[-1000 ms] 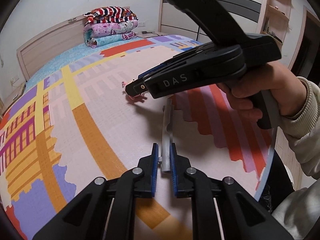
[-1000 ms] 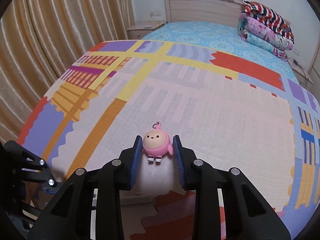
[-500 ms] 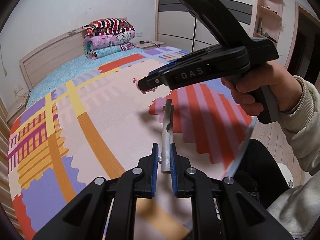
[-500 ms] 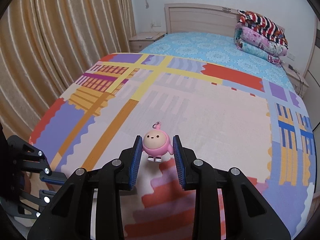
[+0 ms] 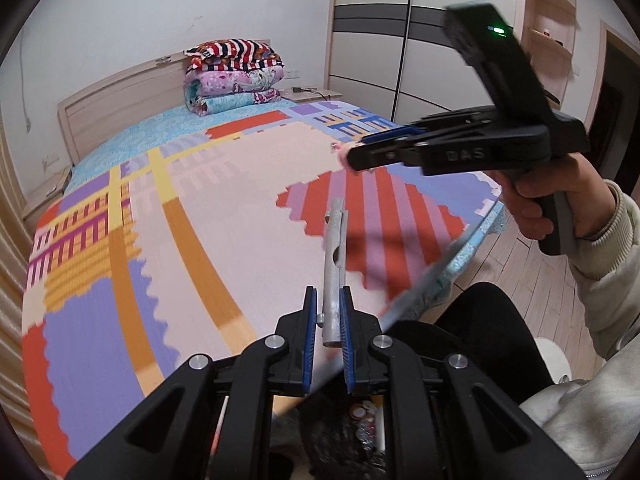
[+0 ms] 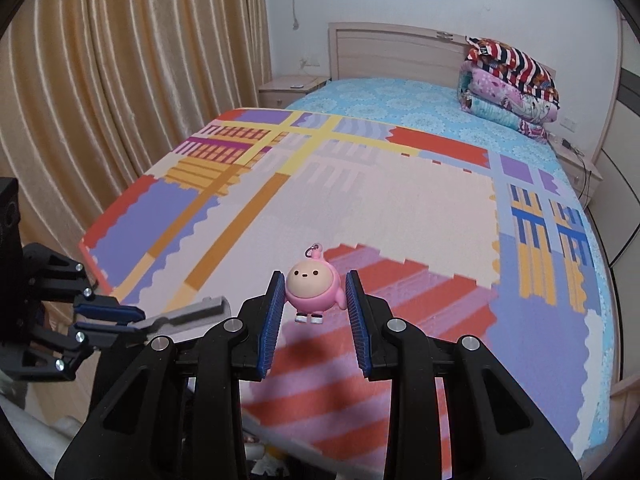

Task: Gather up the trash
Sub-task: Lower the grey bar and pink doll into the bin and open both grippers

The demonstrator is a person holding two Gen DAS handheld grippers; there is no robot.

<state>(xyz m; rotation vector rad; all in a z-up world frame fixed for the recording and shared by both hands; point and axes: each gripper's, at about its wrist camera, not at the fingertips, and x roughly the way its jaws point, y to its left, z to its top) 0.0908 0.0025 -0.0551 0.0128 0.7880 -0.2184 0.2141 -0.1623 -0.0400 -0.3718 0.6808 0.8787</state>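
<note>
Domestic bedroom. A bed (image 6: 400,200) with a pale wooden headboard (image 6: 400,54) occupies most of the room; a multicoloured patchwork mat (image 5: 224,208) lies over its turquoise floral sheet (image 6: 384,100). Folded quilts (image 5: 234,76) are stacked at the head end. Bedside cabinets (image 6: 290,88) flank the headboard. Full-height gold curtains (image 6: 120,92) cover one wall, and a sliding-door wardrobe (image 5: 400,40) with open wooden shelves (image 5: 550,24) stands on the opposite side. Flooring is light wood plank (image 5: 504,256).
</note>
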